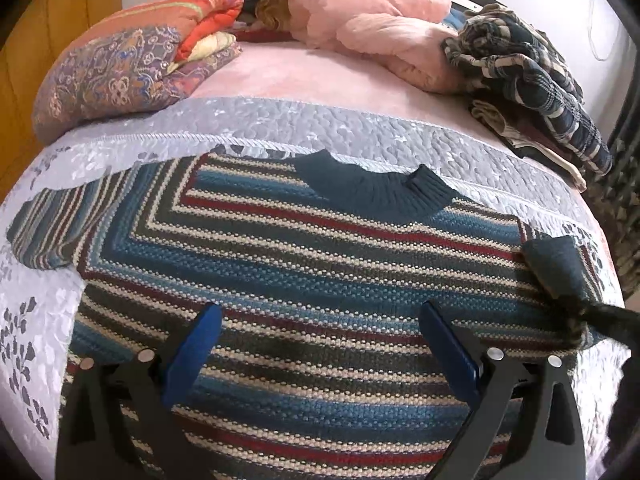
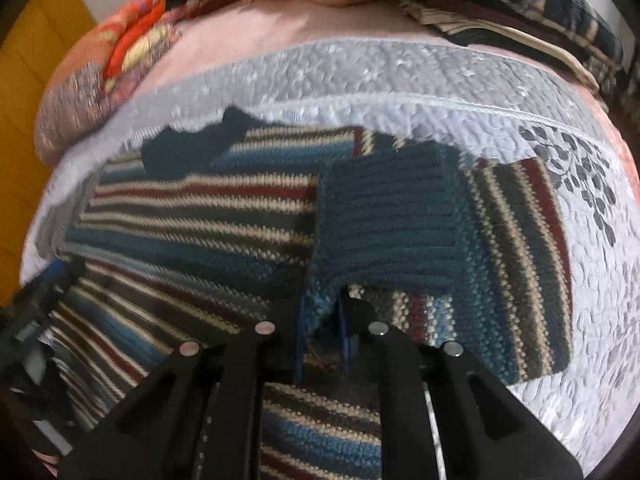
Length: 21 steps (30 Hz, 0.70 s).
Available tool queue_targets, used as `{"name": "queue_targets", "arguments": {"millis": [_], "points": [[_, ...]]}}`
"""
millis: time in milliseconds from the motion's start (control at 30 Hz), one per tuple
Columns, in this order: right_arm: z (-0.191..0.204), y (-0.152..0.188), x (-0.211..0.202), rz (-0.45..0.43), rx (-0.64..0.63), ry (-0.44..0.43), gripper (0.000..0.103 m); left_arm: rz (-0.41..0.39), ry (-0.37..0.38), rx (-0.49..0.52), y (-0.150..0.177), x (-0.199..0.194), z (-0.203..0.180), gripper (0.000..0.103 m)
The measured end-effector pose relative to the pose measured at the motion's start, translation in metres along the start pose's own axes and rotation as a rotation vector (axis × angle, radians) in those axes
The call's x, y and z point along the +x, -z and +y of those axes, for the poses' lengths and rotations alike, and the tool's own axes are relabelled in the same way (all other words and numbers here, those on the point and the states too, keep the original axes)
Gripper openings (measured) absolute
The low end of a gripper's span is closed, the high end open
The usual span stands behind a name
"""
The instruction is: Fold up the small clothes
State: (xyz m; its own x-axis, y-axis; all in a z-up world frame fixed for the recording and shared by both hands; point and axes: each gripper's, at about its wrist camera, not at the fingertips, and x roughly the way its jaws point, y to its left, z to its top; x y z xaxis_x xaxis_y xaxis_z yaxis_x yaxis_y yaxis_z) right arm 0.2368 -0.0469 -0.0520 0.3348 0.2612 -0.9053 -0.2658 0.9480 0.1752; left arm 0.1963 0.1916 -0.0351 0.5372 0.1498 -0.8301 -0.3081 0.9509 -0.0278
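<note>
Striped sweater [image 1: 304, 264] lies flat on the grey quilt [image 1: 360, 128], collar at 12 o'clock. Left gripper [image 1: 320, 320] hovers over its body, jaws spread wide, holding nothing. Right gripper [image 2: 322, 312] is clamped on the teal sleeve cuff [image 2: 384, 224], sleeve folded across the sweater's chest.

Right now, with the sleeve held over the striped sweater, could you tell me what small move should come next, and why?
Probably lay the cuff flat on the sweater's chest, then open the right gripper. Its jaws are shut on the cuff's edge, and the sleeve is already turned inward across the body. The left gripper is open above the chest, holding nothing.
</note>
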Motion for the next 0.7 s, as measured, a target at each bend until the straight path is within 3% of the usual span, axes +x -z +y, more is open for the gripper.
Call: {"name": "queue_targets", "arguments": {"millis": [100,200,367,500,600,700], "points": [[0.005,0.007,0.013,0.025,-0.022,0.011,0.019,0.009,0.012,0.020,0.000,0.000,-0.006,0.099],[0.003,0.014,0.016,0.045,-0.023,-0.030,0.027,0.033,0.055,0.046,-0.001,0.001,-0.021,0.099],[-0.018,0.040,-0.027,-0.006,0.003,-0.120,0.034,0.077,0.128,0.110,-0.001,0.002,-0.062,0.099],[-0.065,0.070,-0.064,-0.055,0.074,-0.033,0.040,0.153,0.240,0.148,0.001,0.014,-0.114,0.099],[-0.092,0.087,-0.076,-0.059,0.098,0.018,0.040,0.199,0.242,0.173,0.004,0.031,-0.143,0.099],[-0.116,0.106,-0.080,-0.043,0.146,0.014,0.042,0.232,0.223,0.166,0.008,0.046,-0.157,0.099]]}}
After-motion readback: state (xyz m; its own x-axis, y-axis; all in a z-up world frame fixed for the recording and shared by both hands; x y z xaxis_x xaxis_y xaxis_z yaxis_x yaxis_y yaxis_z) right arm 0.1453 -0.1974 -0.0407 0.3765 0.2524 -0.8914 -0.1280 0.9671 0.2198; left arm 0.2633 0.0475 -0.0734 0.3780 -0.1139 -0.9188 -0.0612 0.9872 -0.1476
